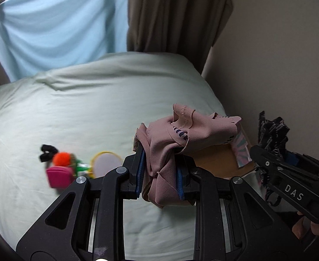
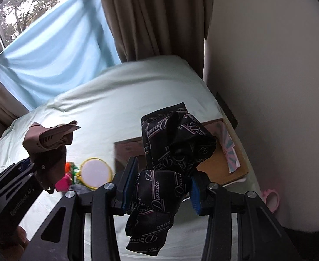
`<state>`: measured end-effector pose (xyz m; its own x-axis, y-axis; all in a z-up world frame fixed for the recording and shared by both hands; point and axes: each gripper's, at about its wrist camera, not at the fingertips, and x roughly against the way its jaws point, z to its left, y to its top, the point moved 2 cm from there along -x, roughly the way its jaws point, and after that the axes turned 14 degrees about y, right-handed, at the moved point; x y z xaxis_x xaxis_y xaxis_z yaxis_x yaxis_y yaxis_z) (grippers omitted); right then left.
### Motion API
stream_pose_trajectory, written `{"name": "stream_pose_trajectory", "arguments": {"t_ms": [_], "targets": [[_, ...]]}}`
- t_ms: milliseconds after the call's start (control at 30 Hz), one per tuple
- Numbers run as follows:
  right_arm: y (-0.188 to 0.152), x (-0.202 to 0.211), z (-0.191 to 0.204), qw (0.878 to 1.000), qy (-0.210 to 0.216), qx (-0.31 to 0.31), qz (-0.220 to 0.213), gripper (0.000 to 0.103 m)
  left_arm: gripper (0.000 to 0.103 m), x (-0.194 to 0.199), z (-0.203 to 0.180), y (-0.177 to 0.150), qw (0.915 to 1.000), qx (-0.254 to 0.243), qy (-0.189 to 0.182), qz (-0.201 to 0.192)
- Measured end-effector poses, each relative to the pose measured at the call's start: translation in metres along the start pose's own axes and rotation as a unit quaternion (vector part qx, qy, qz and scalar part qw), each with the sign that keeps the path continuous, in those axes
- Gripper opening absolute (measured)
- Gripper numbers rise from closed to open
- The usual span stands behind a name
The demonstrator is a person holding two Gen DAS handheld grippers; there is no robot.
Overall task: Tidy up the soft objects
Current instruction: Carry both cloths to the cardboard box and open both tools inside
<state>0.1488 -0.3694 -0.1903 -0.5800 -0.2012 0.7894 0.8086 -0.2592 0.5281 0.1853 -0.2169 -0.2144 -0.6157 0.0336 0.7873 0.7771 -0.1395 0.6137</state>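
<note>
Pink crumpled cloth (image 1: 168, 152) is being squeezed in my left gripper (image 1: 160, 174); my right gripper (image 2: 161, 187) is squeezing black printed cloth (image 2: 172, 152) above the bed (image 1: 72, 113).

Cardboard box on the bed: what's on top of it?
A pale pink-and-teal patterned piece lies on the cardboard box near its right edge. The black printed cloth in the right tool hangs in front, hiding much of the box's top.
</note>
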Motion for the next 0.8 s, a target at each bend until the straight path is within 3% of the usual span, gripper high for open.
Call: {"name": "stream_pose_trajectory", "arguments": {"t_ms": [200, 467, 533, 667, 800], "targets": [[0.024, -0.039, -0.061, 0.999, 0.012, -0.025, 0.046, 0.04, 0.021, -0.055, -0.06, 0.006, 0.9987, -0.003, 0.001, 0.052], [0.034, -0.109, -0.126, 0.99, 0.028, -0.079, 0.115, 0.04, 0.021, -0.135, -0.099, -0.006, 0.9919, -0.014, 0.011, 0.126], [0.034, -0.129, -0.136, 0.986, 0.034, -0.094, 0.133, 0.04, 0.021, -0.157, -0.104, -0.009, 0.9885, -0.023, 0.016, 0.148], [0.03, -0.161, -0.149, 0.98, 0.044, -0.103, 0.167, 0.04, 0.021, -0.206, -0.118, -0.027, 0.9739, -0.05, 0.031, 0.219], [0.023, -0.181, -0.158, 0.975, 0.048, -0.107, 0.189, 0.04, 0.021, -0.224, -0.124, -0.039, 0.9676, -0.056, 0.03, 0.244]]}}
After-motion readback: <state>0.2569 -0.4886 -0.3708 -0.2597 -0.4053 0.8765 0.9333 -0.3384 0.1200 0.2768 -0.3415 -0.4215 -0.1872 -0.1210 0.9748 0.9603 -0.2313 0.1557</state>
